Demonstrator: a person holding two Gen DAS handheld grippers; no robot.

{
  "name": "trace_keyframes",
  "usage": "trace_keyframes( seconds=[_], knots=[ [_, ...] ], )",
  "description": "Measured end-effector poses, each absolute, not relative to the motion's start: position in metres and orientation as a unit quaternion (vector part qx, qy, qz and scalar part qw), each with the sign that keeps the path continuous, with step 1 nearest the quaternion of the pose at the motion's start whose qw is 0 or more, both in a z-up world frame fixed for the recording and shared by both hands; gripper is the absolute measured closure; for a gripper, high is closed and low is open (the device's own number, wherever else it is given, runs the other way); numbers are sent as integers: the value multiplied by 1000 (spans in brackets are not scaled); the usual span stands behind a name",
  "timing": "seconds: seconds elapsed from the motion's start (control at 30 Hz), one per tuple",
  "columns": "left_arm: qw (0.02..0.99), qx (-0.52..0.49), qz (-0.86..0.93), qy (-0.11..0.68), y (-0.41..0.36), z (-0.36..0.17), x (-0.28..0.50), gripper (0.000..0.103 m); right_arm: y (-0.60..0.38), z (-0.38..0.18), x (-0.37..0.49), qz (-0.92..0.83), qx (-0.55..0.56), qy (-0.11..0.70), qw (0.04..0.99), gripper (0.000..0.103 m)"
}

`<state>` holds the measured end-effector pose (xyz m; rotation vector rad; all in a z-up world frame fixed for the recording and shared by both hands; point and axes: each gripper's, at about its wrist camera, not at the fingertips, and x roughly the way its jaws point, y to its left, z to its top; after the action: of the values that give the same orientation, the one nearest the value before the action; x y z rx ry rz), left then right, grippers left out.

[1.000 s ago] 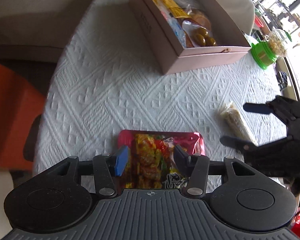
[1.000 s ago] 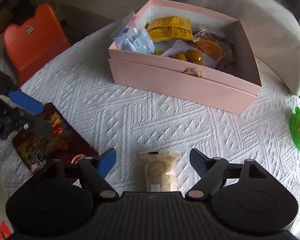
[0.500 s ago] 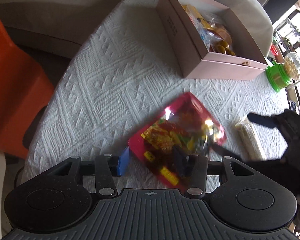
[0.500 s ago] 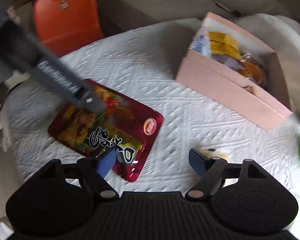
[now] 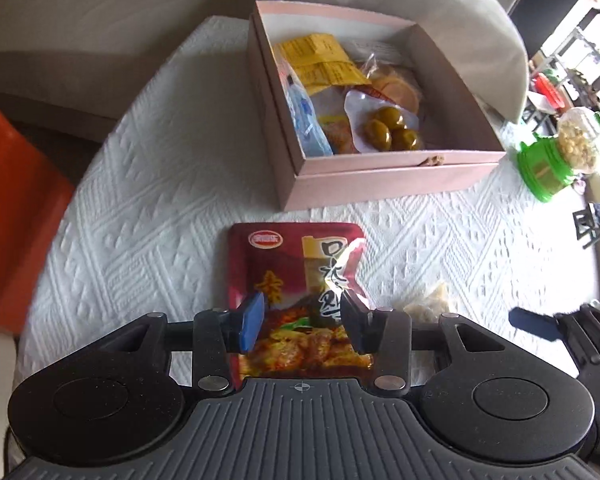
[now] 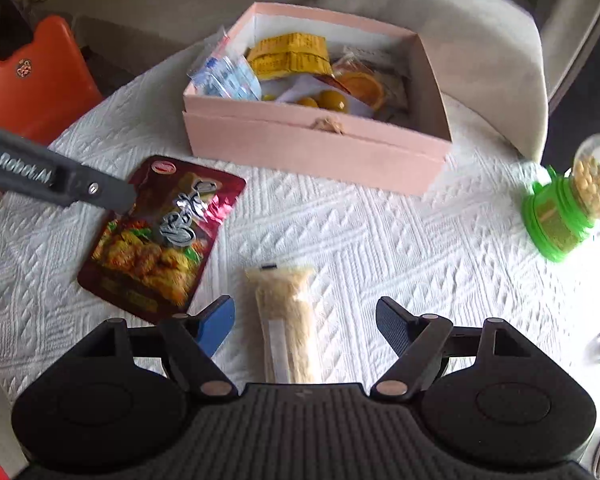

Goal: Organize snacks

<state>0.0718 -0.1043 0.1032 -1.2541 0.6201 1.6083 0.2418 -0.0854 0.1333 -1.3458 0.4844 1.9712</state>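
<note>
A red foil snack pouch (image 5: 284,280) (image 6: 156,248) lies on the white tablecloth, its far end towards the pink box (image 5: 380,184) (image 6: 300,148). My left gripper (image 5: 303,322) is shut on the pouch's near part, and the foil buckles up against the right finger. One left finger (image 6: 100,192) shows over the pouch in the right wrist view. A pale crumbly bar in a clear wrapper (image 6: 286,316) (image 5: 432,304) lies lengthwise between the fingers of my right gripper (image 6: 304,314). That gripper stands open, with its pads clear of the wrapper. The box holds several packets.
A green-lidded jar of pale kernels (image 5: 548,168) (image 6: 560,220) lies tipped at the table's right edge. An orange chair (image 5: 4,200) (image 6: 36,80) stands off the left edge, and a grey sofa and cushion (image 5: 440,12) lie behind the box.
The red pouch has swung round and now lies lengthwise between the left fingers, nearer the box. The left jaws have narrowed onto it. The right gripper swung left, then back over the pale bar.
</note>
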Motion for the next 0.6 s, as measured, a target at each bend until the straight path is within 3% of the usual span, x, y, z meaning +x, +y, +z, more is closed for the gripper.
trace_keyframes(
  seconds=[0.07,0.13,0.2,0.6],
  knots=[
    [461,-506,665,297,-92,92,88,54,-87,124,251,749,-531,191,348,24],
    [455,-505,661,317,-85,83,98,25,-88,117,257,743,-538,197,345,24],
    [452,-515,652,325,-81,76,101,16,-91,111,262,746,-535,201,342,24],
    [432,-502,685,303,-90,75,58,13,-82,100,283,751,-499,254,349,6]
  ],
)
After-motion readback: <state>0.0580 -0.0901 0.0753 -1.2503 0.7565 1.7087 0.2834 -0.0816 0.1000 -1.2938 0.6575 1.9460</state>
